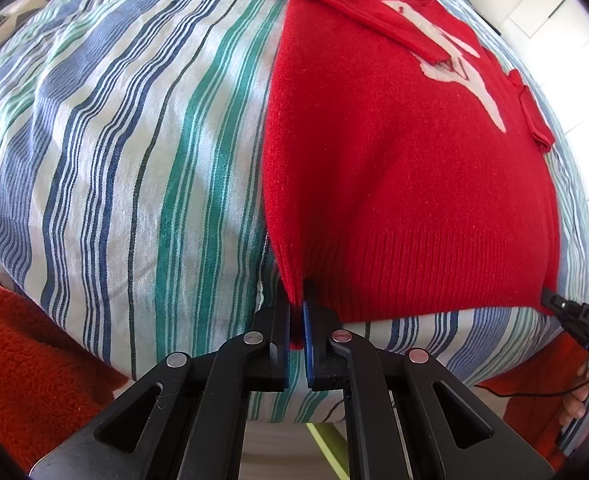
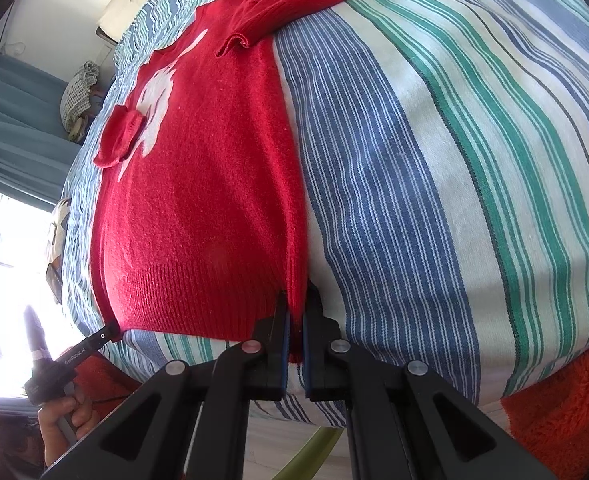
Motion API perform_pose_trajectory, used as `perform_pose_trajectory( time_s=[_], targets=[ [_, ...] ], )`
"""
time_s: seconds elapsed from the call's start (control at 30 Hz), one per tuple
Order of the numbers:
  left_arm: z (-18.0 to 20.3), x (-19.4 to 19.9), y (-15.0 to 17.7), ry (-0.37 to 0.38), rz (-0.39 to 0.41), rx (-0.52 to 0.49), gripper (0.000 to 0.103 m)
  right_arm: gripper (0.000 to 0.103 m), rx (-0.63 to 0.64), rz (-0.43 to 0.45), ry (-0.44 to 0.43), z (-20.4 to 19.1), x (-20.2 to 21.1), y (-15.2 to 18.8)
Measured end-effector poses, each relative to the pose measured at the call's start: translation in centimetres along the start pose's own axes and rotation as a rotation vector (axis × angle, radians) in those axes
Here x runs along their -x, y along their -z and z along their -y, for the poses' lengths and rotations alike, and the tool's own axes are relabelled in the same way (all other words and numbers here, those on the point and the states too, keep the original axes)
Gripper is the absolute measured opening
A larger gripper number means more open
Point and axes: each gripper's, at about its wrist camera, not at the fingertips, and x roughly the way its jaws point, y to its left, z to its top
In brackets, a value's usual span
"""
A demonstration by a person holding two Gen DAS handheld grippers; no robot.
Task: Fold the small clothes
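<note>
Red knit fills both wrist views: a small red sweater [image 1: 406, 184] is lying flat on a striped bedspread [image 1: 114, 168], with a white motif [image 1: 466, 64] showing on its chest and one sleeve [image 1: 358, 4] lying folded across its upper part. Its ribbed hem [image 1: 434, 272] is sitting at the near edge of the bedspread, closest to both cameras.

At one corner of that hem, the left gripper [image 1: 297, 320] is pinching the fabric, its jaws nearly together with a fold of red knit caught between the blue pads [image 1: 307, 336]. At the opposite corner of the same hem, the right gripper [image 2: 295, 332] is clamping the cloth in the same way, jaws pressed together on a narrow strip of knit.

Each gripper is also showing at the far end of the hem in the other's view, with a hand [image 2: 64, 416] wrapping around the left tool's handle. Below the hem, beyond the bedspread's edge, an orange fleecy fabric [image 1: 34, 360] is showing on either side. Beside the sweater's shoulder end, off the bedspread, a blue curtain [image 2: 14, 120] is hanging.
</note>
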Motion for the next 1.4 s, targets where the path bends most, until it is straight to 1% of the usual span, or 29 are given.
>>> perform_pose_trajectory(
  time_s=[0.03, 0.07, 0.1, 0.13, 0.17, 0.2, 0.23, 0.27, 0.33, 0.4, 0.47, 0.5, 0.53, 0.6, 0.67, 0.7, 0.73, 0.77, 0.8, 0.83, 0.87, 0.9, 0.93, 1.0, 1.1, 1.17, 1.23, 1.3, 1.4],
  targets=[
    [0.0, 0.1, 0.1, -0.001, -0.008, -0.005, 0.009, 0.003, -0.012, -0.006, -0.007, 0.2, 0.1, 0.0],
    [0.0, 0.3, 0.3, -0.004, -0.019, -0.011, 0.015, 0.003, -0.028, -0.016, -0.016, 0.4, 0.1, -0.1],
    [0.1, 0.6, 0.6, -0.01, -0.036, -0.018, 0.027, 0.005, -0.046, -0.03, -0.024, 0.6, 0.3, -0.1],
    [0.2, 0.8, 0.9, -0.01, -0.059, -0.027, 0.035, 0.009, -0.061, -0.048, -0.026, 0.7, 0.4, 0.1],
    [0.4, 1.1, 1.2, -0.02, -0.075, -0.032, 0.053, 0.014, -0.076, -0.071, -0.024, 0.8, 0.7, 0.2],
    [0.6, 1.8, 1.8, -0.061, -0.075, -0.043, 0.059, 0.025, -0.088, -0.103, 0.002, 0.9, 1.3, 0.3],
    [0.7, 2.7, 2.2, -0.086, -0.057, -0.059, 0.059, 0.038, -0.087, -0.121, 0.039, 0.9, 2.0, 0.3],
    [0.9, 3.5, 2.5, -0.091, -0.04, -0.071, 0.059, 0.042, -0.073, -0.119, 0.087, 0.9, 3.0, 0.2],
    [0.8, 6.2, 2.8, -0.082, 0.039, -0.065, 0.06, 0.043, 0.053, -0.027, 0.205, -0.4, 6.0, -1.1],
    [0.3, 8.6, 2.5, -0.08, 0.122, -0.03, 0.071, 0.043, 0.257, 0.091, 0.282, -3.0, 8.3, -3.7],
    [-0.1, 10.0, 1.7, -0.075, 0.178, 0.014, 0.072, 0.046, 0.41, 0.164, 0.272, -5.4, 8.8, -6.2],
    [-0.3, 10.4, 1.4, -0.065, 0.195, 0.033, 0.072, 0.054, 0.517, 0.192, 0.247, -7.0, 8.1, -7.6],
    [-0.6, 10.8, 0.9, -0.048, 0.212, 0.061, 0.072, 0.058, 0.6, 0.199, 0.24, -8.1, 7.1, -8.6],
    [-0.9, 11.0, 0.4, -0.036, 0.214, 0.091, 0.072, 0.058, 0.767, 0.214, 0.264, -10.2, 3.7, -10.3],
    [-1.2, 11.0, 0.3, -0.029, 0.207, 0.104, 0.072, 0.058, 0.871, 0.214, 0.315, -11.2, -0.2, -11.6],
    [-1.4, 10.9, 0.3, -0.031, 0.202, 0.108, 0.072, 0.058, 0.891, 0.19, 0.332, -11.2, -2.3, -12.3],
    [-1.5, 10.8, 0.6, -0.038, 0.195, 0.112, 0.072, 0.038, 0.895, 0.152, 0.351, -11.0, -3.7, -12.9],
    [-1.8, 10.8, 0.9, -0.05, 0.186, 0.12, 0.072, 0.02, 0.885, 0.148, 0.364, -10.6, -4.4, -13.6],
    [-2.3, 10.9, 1.1, -0.057, 0.185, 0.132, 0.072, 0.007, 0.839, 0.175, 0.328, -10.0, -3.4, -14.7],
    [-2.3, 10.8, 1.3, -0.058, 0.19, 0.146, 0.072, 0.003, 0.749, 0.247, 0.296, -9.2, -1.2, -15.8],
    [-2.6, 11.0, 1.5, -0.056, 0.2, 0.162, 0.072, 0.003, 0.658, 0.313, 0.276, -8.0, 1.2, -16.8],
    [-3.4, 11.2, 1.8, -0.052, 0.209, 0.184, 0.072, 0.003, 0.546, 0.379, 0.241, -5.9, 4.6, -18.1],
    [-3.9, 11.3, 2.0, -0.051, 0.21, 0.2, 0.072, 0.003, 0.468, 0.422, 0.237, -4.1, 7.1, -19.1],
    [-4.4, 11.0, 2.1, -0.046, 0.207, 0.221, 0.072, 0.003, 0.317, 0.495, 0.256, 0.4, 12.3, -20.9],
    [-4.0, 10.5, 1.7, -0.033, 0.203, 0.218, 0.072, 0.003, 0.122, 0.546, 0.328, 7.8, 18.4, -23.1],
    [-3.2, 10.0, 1.3, -0.024, 0.19, 0.203, 0.072, 0.003, 0.032, 0.537, 0.348, 11.7, 20.1, -23.7],
    [-2.1, 9.7, 0.9, 0.002, 0.174, 0.189, 0.072, 0.003, -0.056, 0.503, 0.323, 14.7, 19.9, -24.1],
    [-1.2, 9.5, 0.9, 0.016, 0.162, 0.17, 0.072, 0.003, -0.134, 0.465, 0.305, 17.0, 18.6, -24.0],
    [-0.4, 9.7, 1.0, 0.001, 0.155, 0.143, 0.072, 0.003, -0.2, 0.415, 0.303, 19.0, 16.2, -24.3]
  ],
)
